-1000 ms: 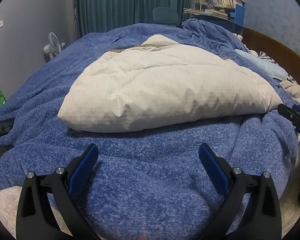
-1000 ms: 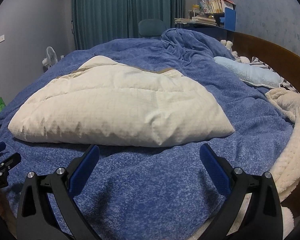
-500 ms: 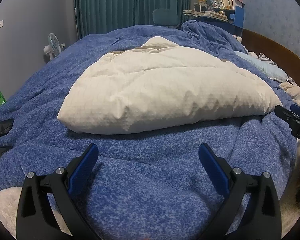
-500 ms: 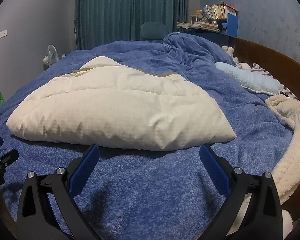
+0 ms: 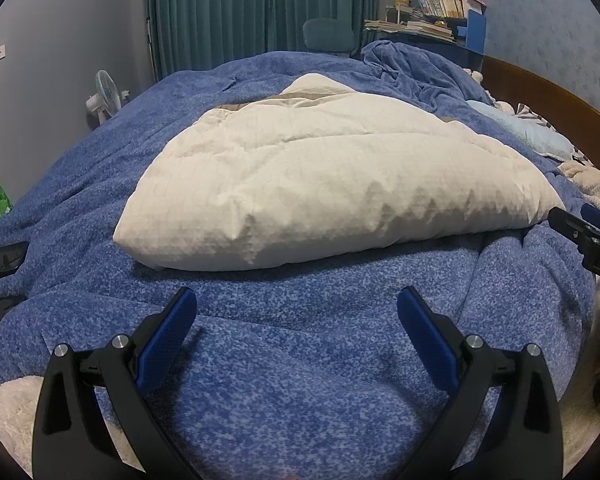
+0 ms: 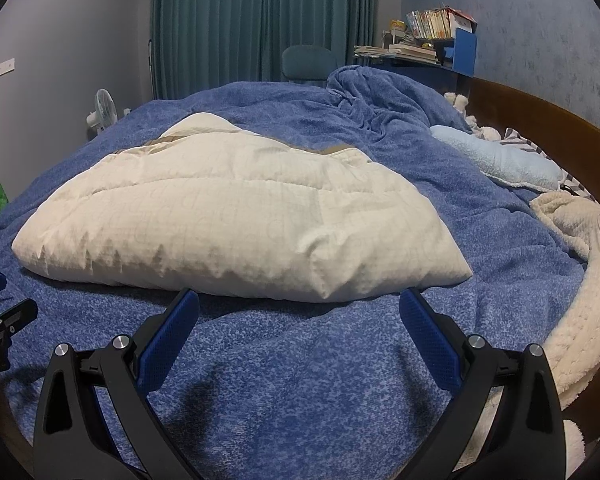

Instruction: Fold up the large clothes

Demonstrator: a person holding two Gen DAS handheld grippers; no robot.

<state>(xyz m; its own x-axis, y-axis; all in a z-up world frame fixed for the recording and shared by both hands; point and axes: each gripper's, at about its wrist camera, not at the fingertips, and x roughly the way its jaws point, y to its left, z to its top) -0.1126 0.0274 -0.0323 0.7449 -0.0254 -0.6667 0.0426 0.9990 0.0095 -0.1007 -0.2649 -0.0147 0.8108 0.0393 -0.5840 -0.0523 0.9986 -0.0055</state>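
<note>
**Cream quilted garment lies folded on the blue bed, both grippers spread and empty**

The cream quilted garment lies in a puffy, roughly triangular bundle on the middle of the blue blanket that covers the bed. Its thick near edge faces the cameras, and a tan strip shows along its far edge. In the right wrist view the same garment sits left of centre, its near right corner just beyond the gripper's fingers.

The left gripper hovers over bare blanket in front of the garment, jaws spread wide and holding nothing. The right gripper is likewise released and empty, close to the garment's near edge but apart from it. Each gripper shows at the edge of the other's view: the right one at the far right of the left wrist view, the left one at the far left of the right wrist view.

To the right on the bed lie a pale blue pillow and a cream fleece blanket, beside the brown wooden headboard. Beyond the bed hang green curtains, with a small white fan at the left and a blue shelf of books at the right.
</note>
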